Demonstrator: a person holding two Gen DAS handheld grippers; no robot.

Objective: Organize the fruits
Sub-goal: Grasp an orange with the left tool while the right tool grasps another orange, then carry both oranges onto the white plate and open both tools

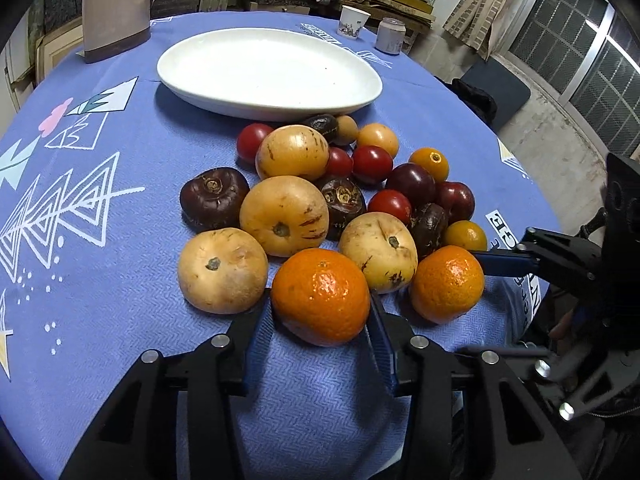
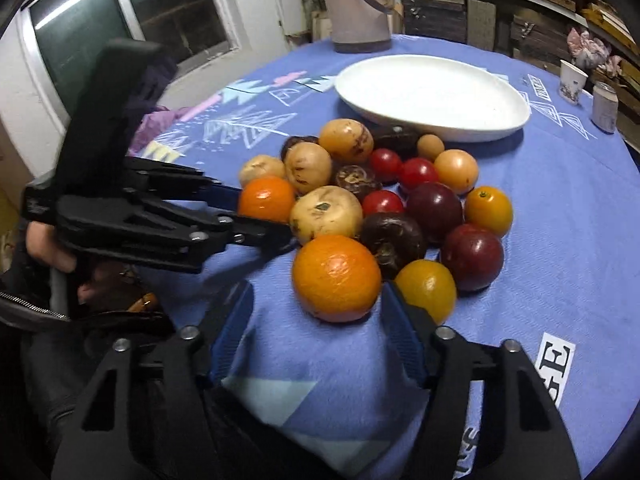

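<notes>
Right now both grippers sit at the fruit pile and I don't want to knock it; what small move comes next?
Probably close the left gripper on the near orange. Its open fingers already flank that orange at the pile's front edge, and the white plate beyond is empty. The right gripper is open around the other orange.

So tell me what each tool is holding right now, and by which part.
Left tool straddles the near mandarin across its widest part, fingers at its sides. Right tool likewise brackets the other mandarin. Neither is lifted; a firm hold cannot be told.
</notes>
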